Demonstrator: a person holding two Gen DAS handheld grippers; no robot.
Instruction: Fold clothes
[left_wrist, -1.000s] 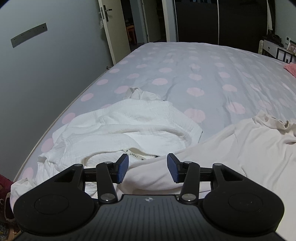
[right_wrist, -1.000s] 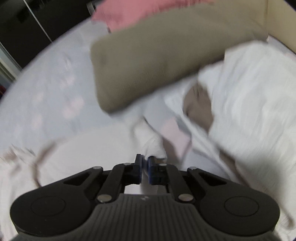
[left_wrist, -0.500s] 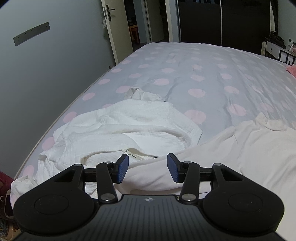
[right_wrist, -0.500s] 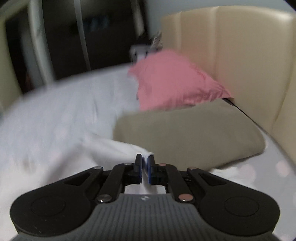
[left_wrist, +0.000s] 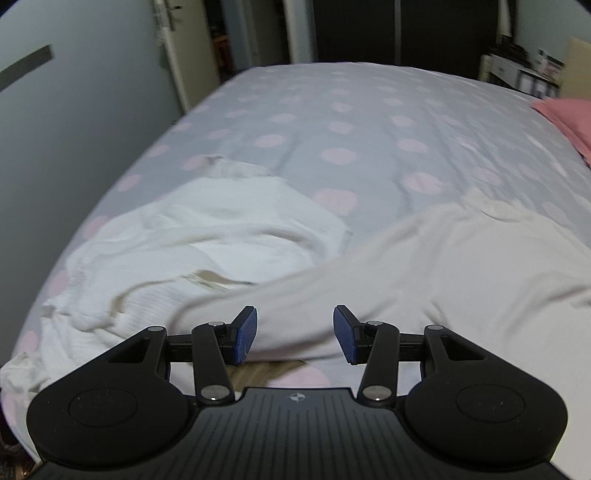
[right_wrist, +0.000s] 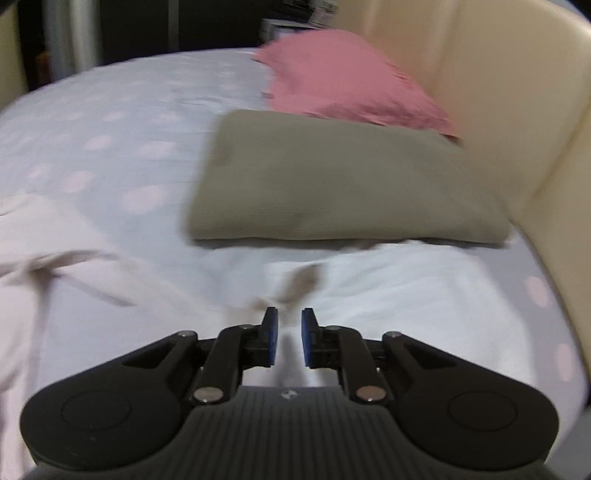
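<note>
My left gripper (left_wrist: 294, 339) is hanging with its jaws standing wide apart and nothing pressed between them, just over the near hem of the cream long-sleeved top (left_wrist: 443, 273) that is lying spread flat on the grey bed sheet with pink dots (left_wrist: 332, 122). To its left, the crumpled white textured garment (left_wrist: 207, 236) is sitting close to the bed's left edge, and one sleeve of the cream top is reaching across onto it. Beyond both garments the sheet is running bare toward the far end (plenty of room there).

My right gripper (right_wrist: 289, 341) has just been opening, its jaws now slightly parted with nothing between them, above a rumpled white cloth (right_wrist: 406, 291). Ahead of it the olive rectangular pillow (right_wrist: 332, 177) and the pink pillow (right_wrist: 343, 81) are resting against the cream padded headboard (right_wrist: 517, 110), which is closing off the right side. The cream top is lying at the left there.
</note>
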